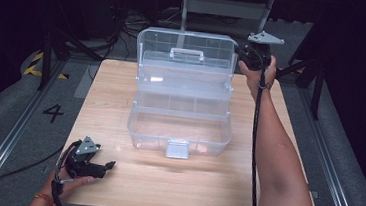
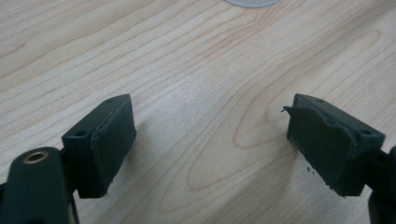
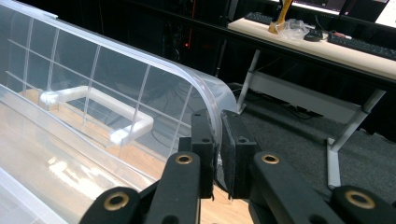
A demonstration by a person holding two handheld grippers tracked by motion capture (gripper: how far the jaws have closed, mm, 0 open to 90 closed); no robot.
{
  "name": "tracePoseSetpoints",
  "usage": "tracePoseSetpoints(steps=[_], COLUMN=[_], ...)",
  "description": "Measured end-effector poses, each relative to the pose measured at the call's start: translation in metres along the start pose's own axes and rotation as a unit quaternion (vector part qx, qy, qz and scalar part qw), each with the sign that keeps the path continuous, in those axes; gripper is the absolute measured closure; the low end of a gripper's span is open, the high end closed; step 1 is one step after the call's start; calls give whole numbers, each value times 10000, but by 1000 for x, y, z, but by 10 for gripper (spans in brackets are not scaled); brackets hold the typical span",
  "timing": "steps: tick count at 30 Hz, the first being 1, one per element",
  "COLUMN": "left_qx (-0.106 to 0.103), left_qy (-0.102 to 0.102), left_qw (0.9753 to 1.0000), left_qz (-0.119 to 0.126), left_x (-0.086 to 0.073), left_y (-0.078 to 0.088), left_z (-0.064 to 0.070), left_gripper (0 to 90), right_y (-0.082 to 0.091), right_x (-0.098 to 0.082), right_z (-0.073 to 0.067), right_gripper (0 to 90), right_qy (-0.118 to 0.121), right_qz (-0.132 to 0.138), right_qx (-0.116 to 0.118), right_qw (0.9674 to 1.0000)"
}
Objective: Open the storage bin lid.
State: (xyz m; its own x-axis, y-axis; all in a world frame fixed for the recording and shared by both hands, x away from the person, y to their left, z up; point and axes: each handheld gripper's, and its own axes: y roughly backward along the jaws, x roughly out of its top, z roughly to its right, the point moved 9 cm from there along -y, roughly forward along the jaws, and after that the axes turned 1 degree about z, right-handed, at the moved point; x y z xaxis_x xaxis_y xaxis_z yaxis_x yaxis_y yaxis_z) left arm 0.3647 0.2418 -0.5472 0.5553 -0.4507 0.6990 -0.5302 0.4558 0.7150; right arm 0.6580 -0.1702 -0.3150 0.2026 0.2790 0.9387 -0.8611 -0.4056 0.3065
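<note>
We see the number 4 (image 1: 53, 112) painted on the floor off the left edge of the table (image 1: 114, 177); partly cut-off white lettering below the near edge cannot be read. Near the front-left corner, the left gripper (image 1: 110, 165) rests low over the wood, its jaws spread wide with nothing between them. The clear plastic box (image 1: 180, 128) stands at the middle of the table toward the far edge, with its lid (image 1: 186, 48) raised upright and a white handle (image 1: 187, 54) on the lid. At the far-right corner, the right gripper (image 1: 239, 51) has its jaws pressed together, pinching the lid's right rim. The contact itself is small and dark from above.
</note>
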Motion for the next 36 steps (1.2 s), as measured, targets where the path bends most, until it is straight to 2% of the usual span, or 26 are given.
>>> tracePoseSetpoints(steps=[11, 15, 19, 36], left_qx=[0, 12, 13, 13], left_qy=[13, -12, -14, 15], left_qw=[10000, 10000, 10000, 10000], left_qz=[12, 20, 19, -24], left_x=[0, 0, 0, 0], left_y=[0, 0, 0, 0], left_z=[0, 0, 0, 0], left_gripper=[159, 159, 159, 159], right_y=[-12, -16, -22, -35], right_x=[-3, -4, -6, -12], right_z=[4, 5, 7, 11], right_gripper=[848, 844, 846, 847], right_qy=[-71, 4, -140, -163], right_qz=[-86, -133, -162, -287], right_qx=[-72, -123, -127, -261], right_qw=[9999, 9998, 9997, 9991])
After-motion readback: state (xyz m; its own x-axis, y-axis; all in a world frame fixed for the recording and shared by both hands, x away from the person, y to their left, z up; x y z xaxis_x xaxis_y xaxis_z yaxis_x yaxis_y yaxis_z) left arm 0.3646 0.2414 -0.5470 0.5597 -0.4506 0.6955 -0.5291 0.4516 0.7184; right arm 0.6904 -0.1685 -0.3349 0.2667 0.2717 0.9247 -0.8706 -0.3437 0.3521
